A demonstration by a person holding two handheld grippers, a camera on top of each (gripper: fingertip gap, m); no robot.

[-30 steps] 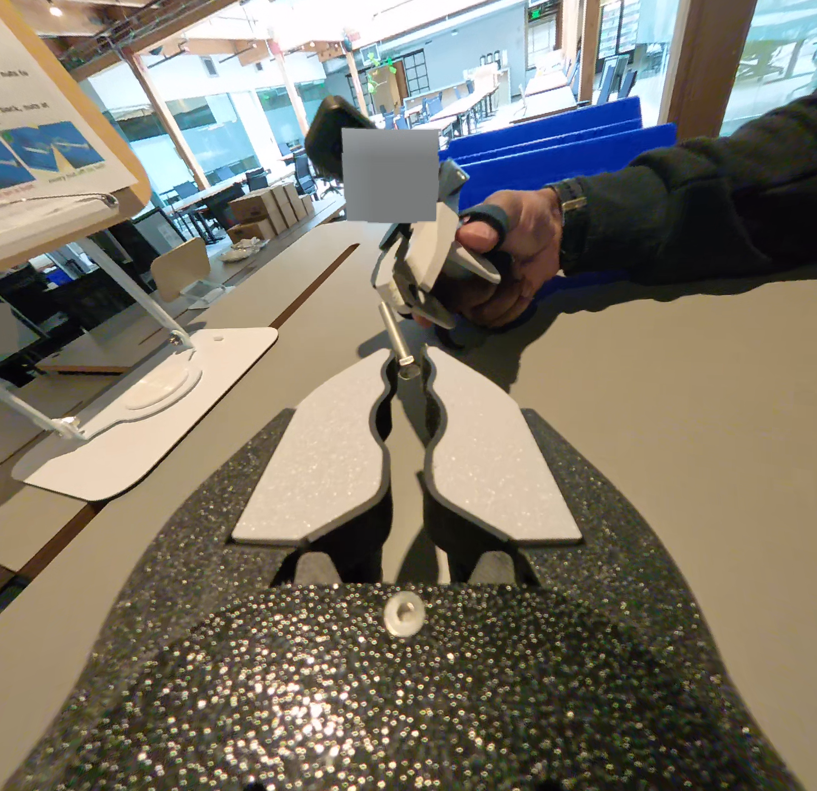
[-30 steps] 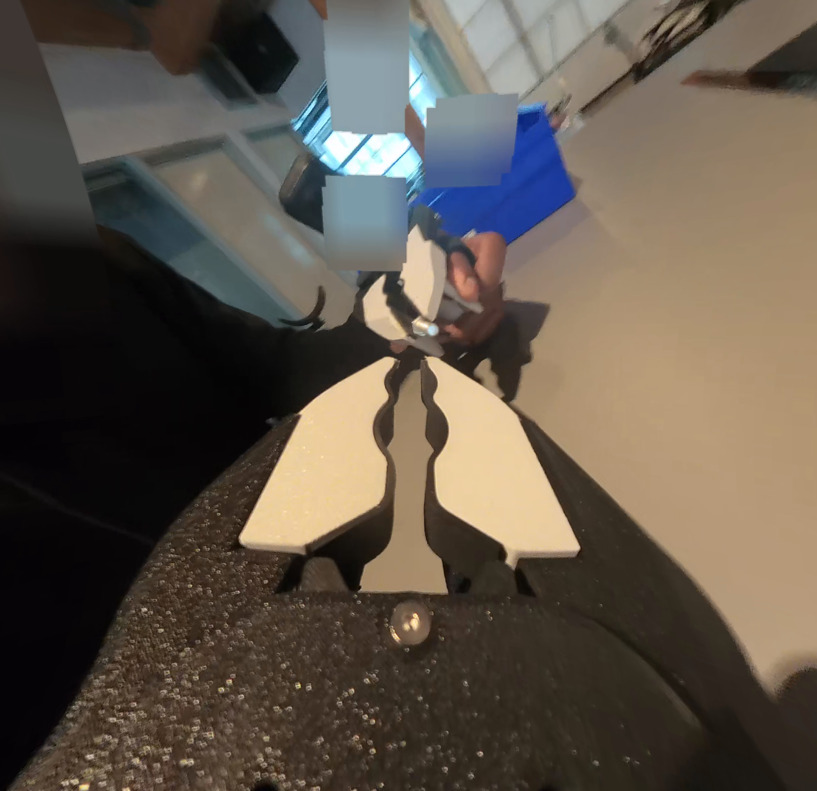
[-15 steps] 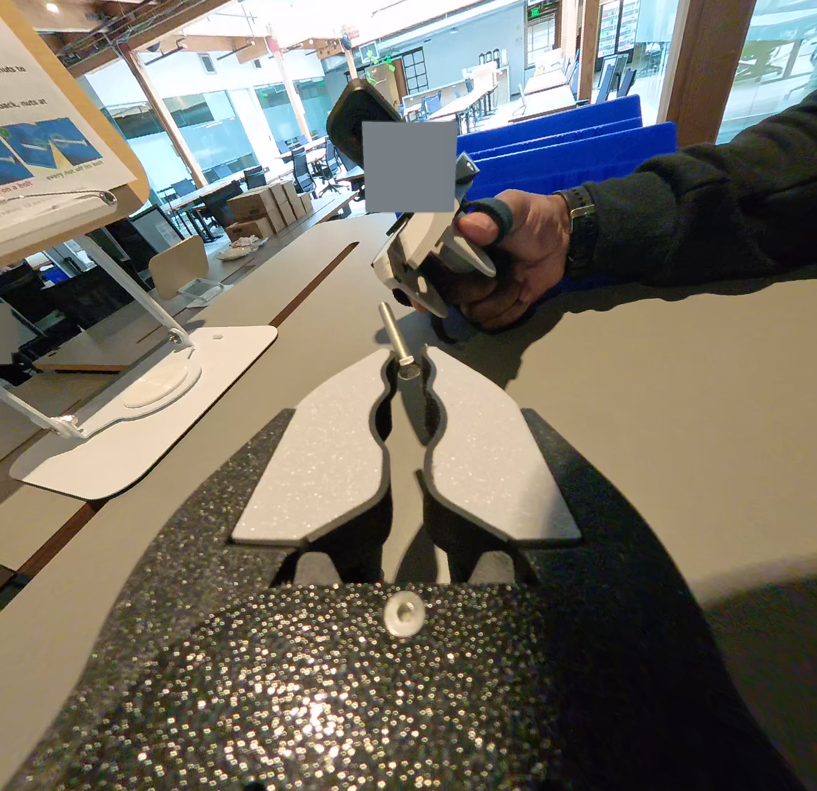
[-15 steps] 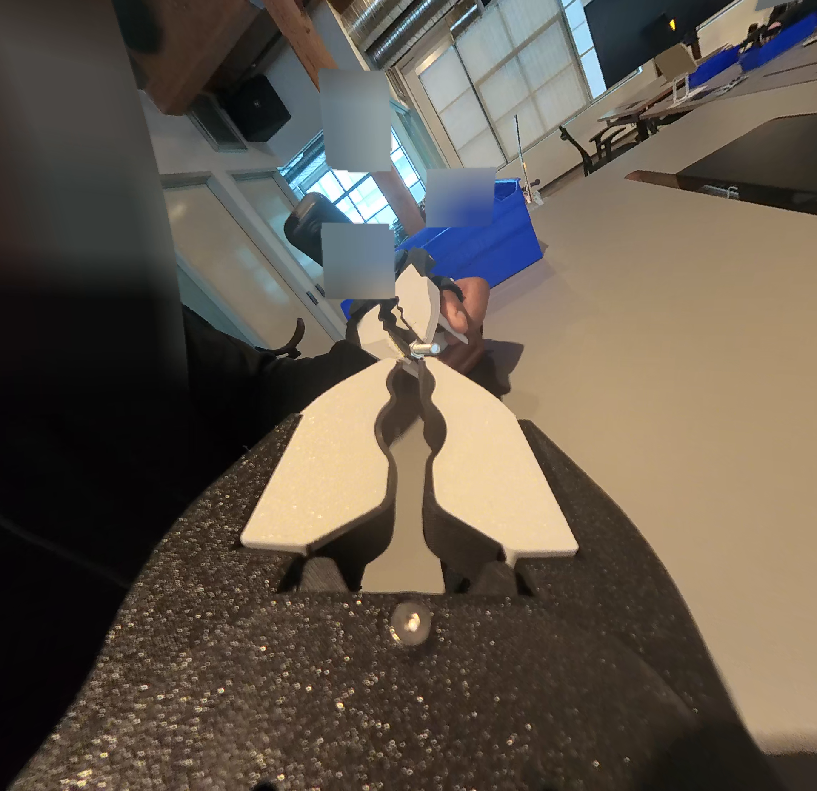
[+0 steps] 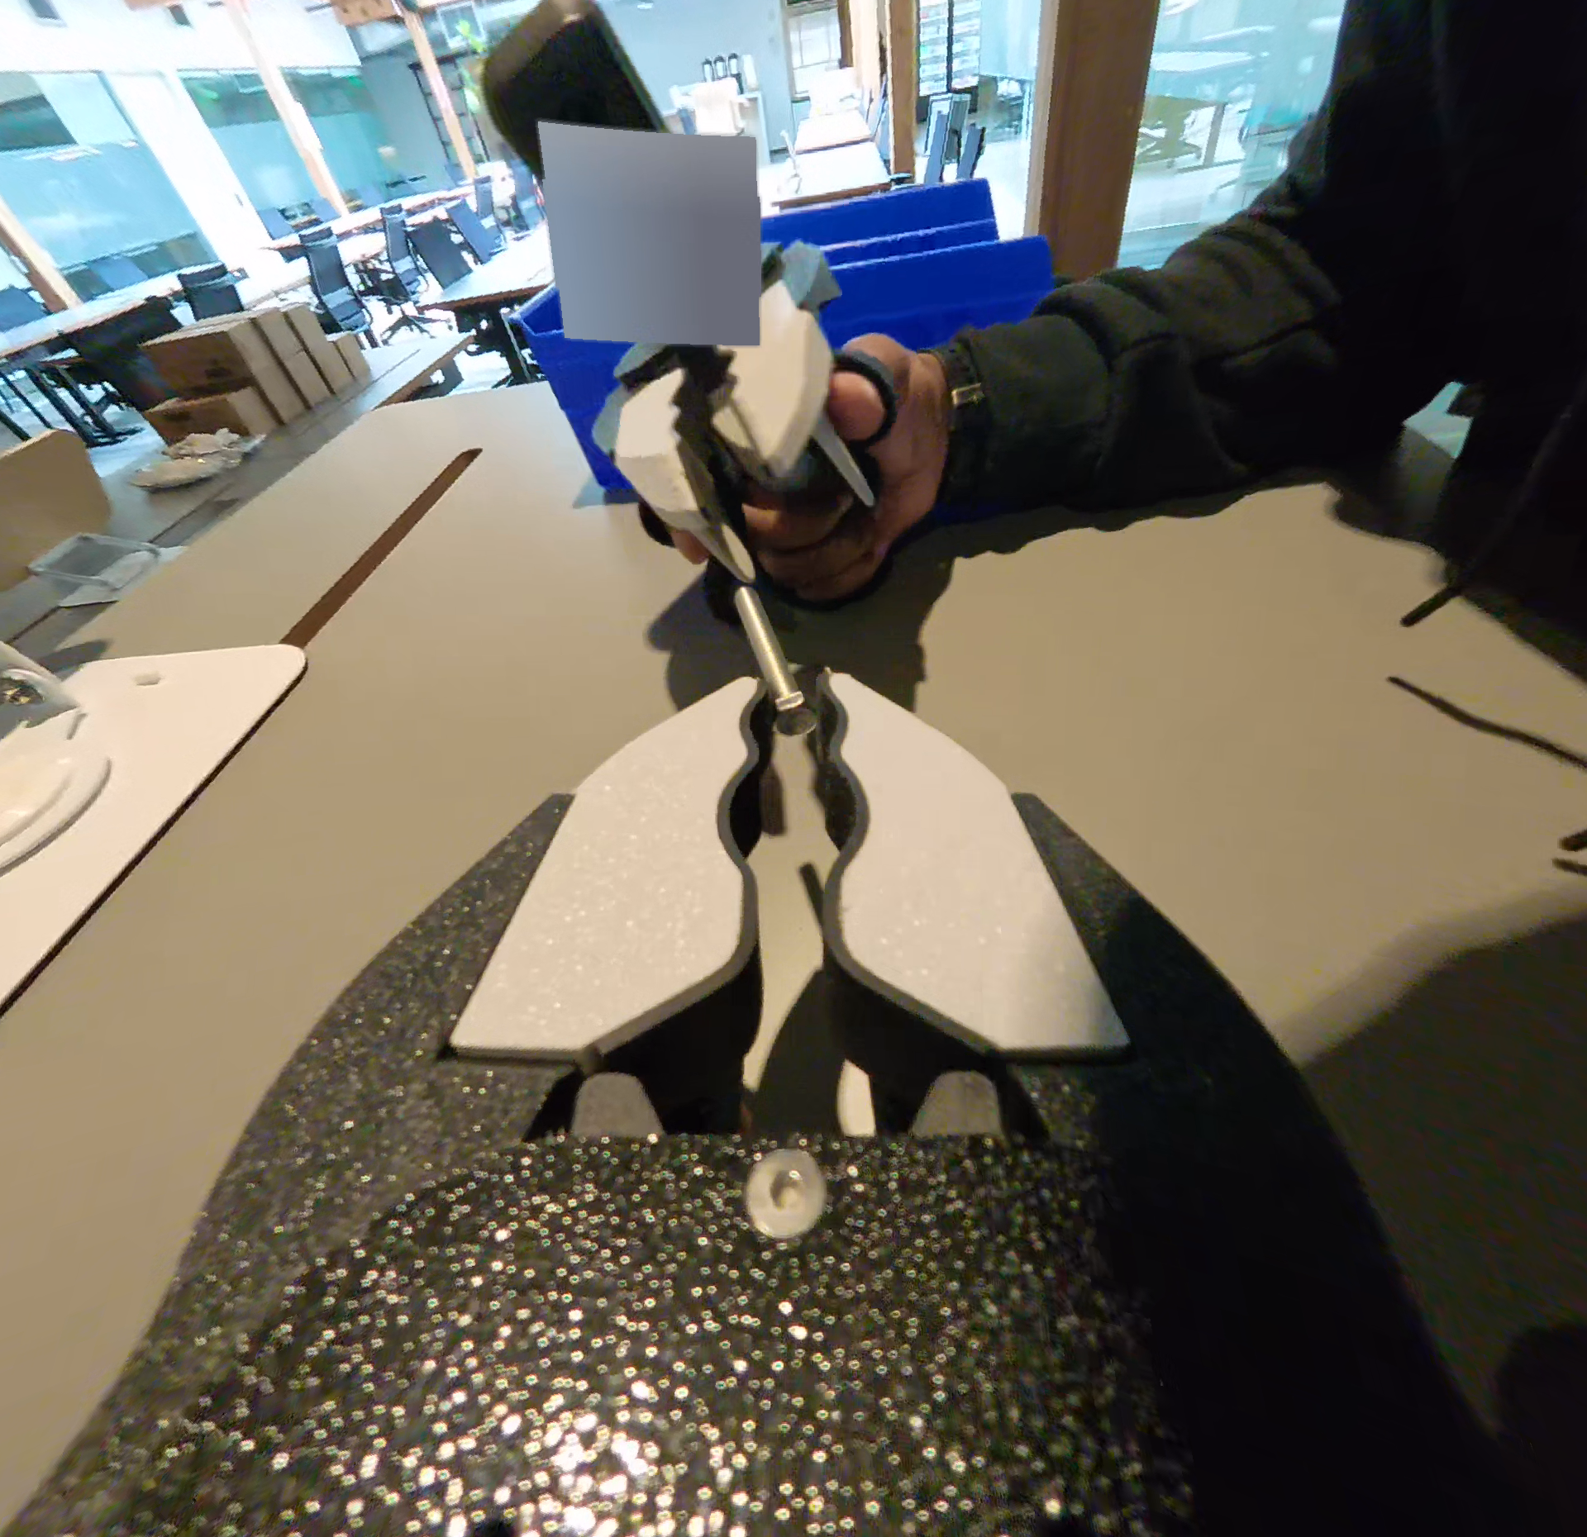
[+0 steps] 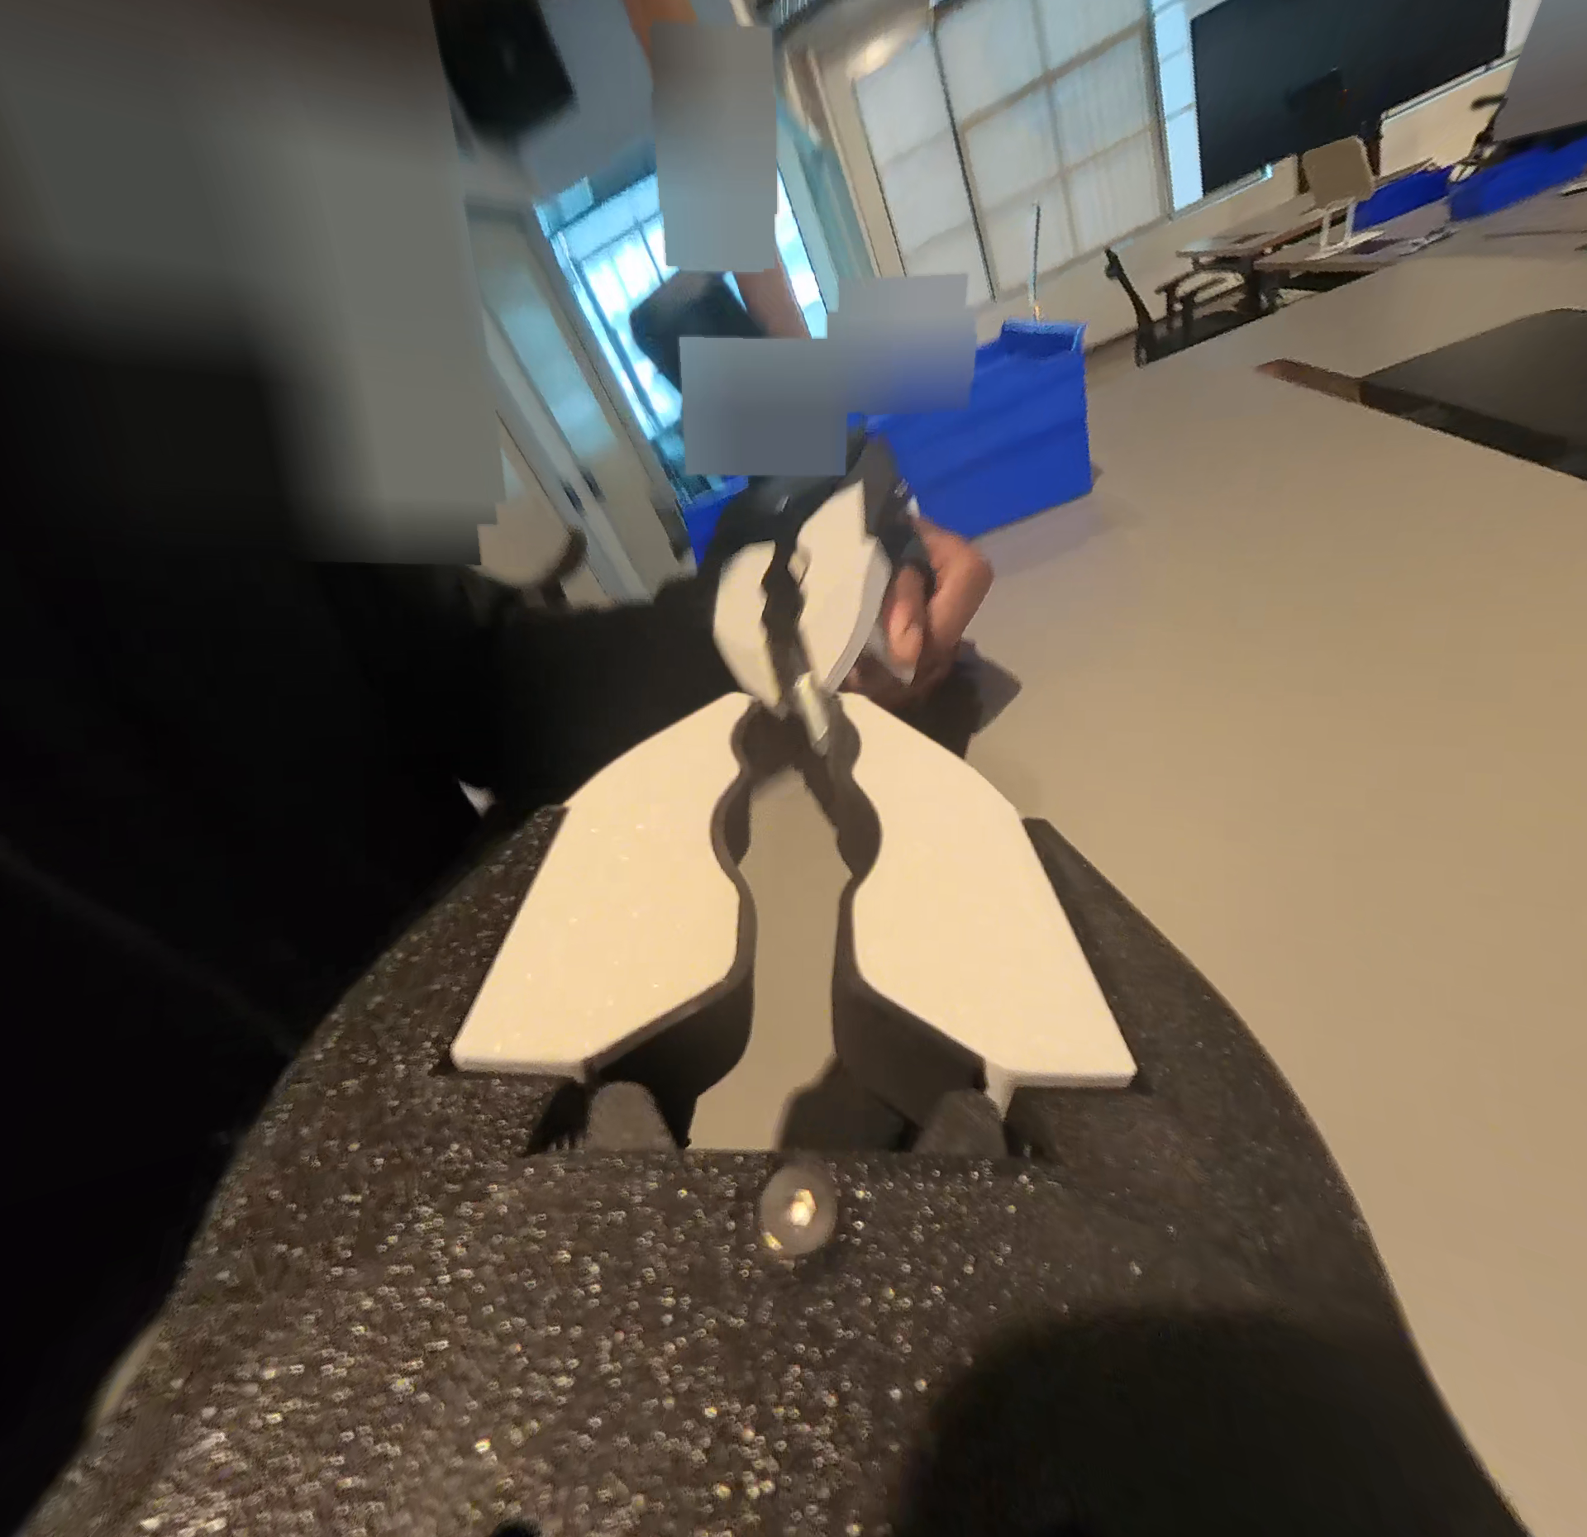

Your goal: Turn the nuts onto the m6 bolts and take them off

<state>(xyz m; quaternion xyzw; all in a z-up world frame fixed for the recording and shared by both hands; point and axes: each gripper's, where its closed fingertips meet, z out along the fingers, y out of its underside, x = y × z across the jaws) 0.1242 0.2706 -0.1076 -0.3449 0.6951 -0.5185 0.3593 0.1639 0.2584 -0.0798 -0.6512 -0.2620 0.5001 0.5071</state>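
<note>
Both-ended, smooth steel bolt [image 5: 770,656] spans two glittery tools.

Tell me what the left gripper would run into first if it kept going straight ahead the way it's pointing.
Probably the right gripper. The left gripper is shut on the bolt, whose far end sits at the right gripper's fingertips, with the hand just behind. Depth is uncertain.

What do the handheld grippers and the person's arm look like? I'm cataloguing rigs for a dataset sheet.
Each gripper, left and right, has a glittery black body, pale grey fingers with wavy black-edged inner profiles, and a central screw. The person wears a black sleeve and a wristwatch.
</note>
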